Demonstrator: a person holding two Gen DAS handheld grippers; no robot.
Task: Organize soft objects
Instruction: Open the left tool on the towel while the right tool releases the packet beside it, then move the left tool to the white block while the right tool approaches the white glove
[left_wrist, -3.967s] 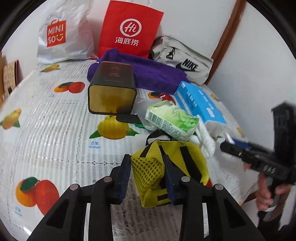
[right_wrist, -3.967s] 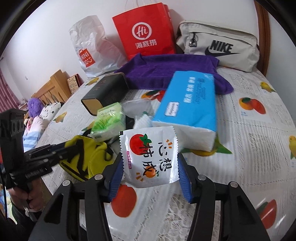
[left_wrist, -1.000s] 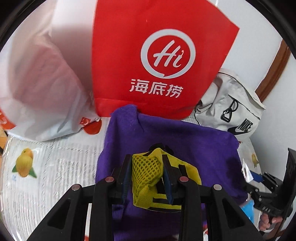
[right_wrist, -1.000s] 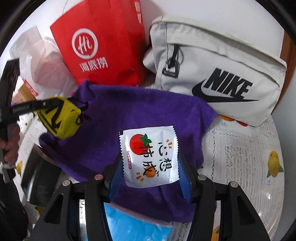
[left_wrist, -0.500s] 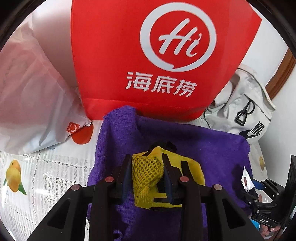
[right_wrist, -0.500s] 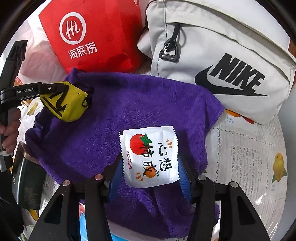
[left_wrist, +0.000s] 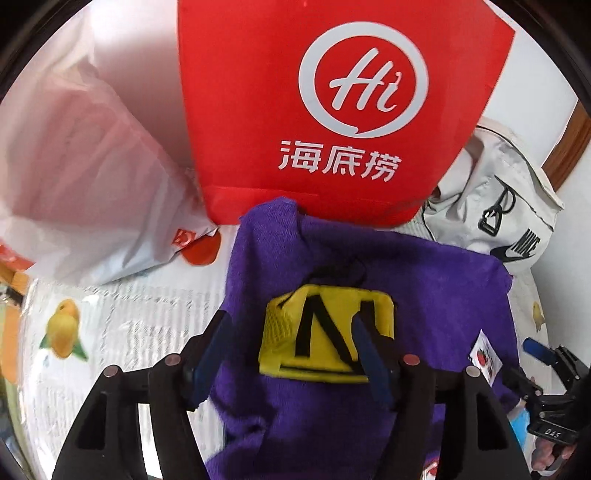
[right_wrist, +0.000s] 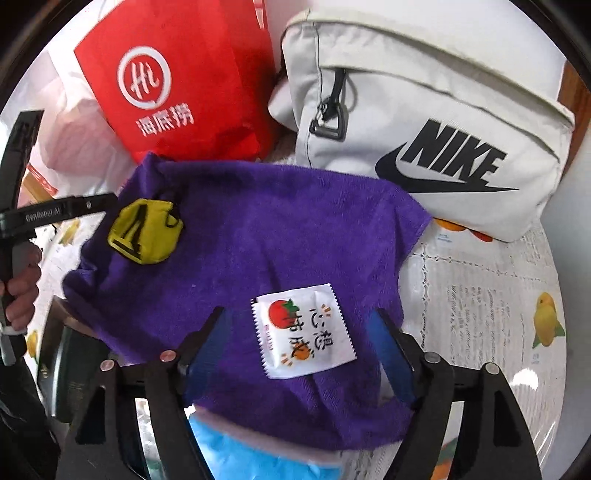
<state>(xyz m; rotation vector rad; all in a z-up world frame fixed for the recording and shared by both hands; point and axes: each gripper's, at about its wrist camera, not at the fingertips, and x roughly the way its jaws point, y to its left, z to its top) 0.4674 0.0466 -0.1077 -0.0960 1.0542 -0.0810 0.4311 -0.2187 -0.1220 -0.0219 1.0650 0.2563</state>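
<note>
A purple towel (left_wrist: 424, 295) lies on the fruit-print bedcover. The yellow mesh pouch (left_wrist: 325, 332) lies on its left part, between the spread fingers of my left gripper (left_wrist: 295, 350), which is open. It also shows in the right wrist view (right_wrist: 146, 230). The white snack packet (right_wrist: 303, 328) with a tomato print lies on the towel (right_wrist: 277, 229), between the spread fingers of my right gripper (right_wrist: 303, 350), which is open. The packet also shows in the left wrist view (left_wrist: 485, 356).
A red Hi paper bag (left_wrist: 332, 110) and a white plastic bag (left_wrist: 85, 177) stand behind the towel. A grey Nike bag (right_wrist: 424, 122) lies at the back right. A blue tissue pack (right_wrist: 258, 458) sits under the towel's near edge. A dark box (right_wrist: 70, 369) is at left.
Both grippers have opened. The yellow pouch and the snack packet, held half a second ago, now lie loose on the purple towel.
</note>
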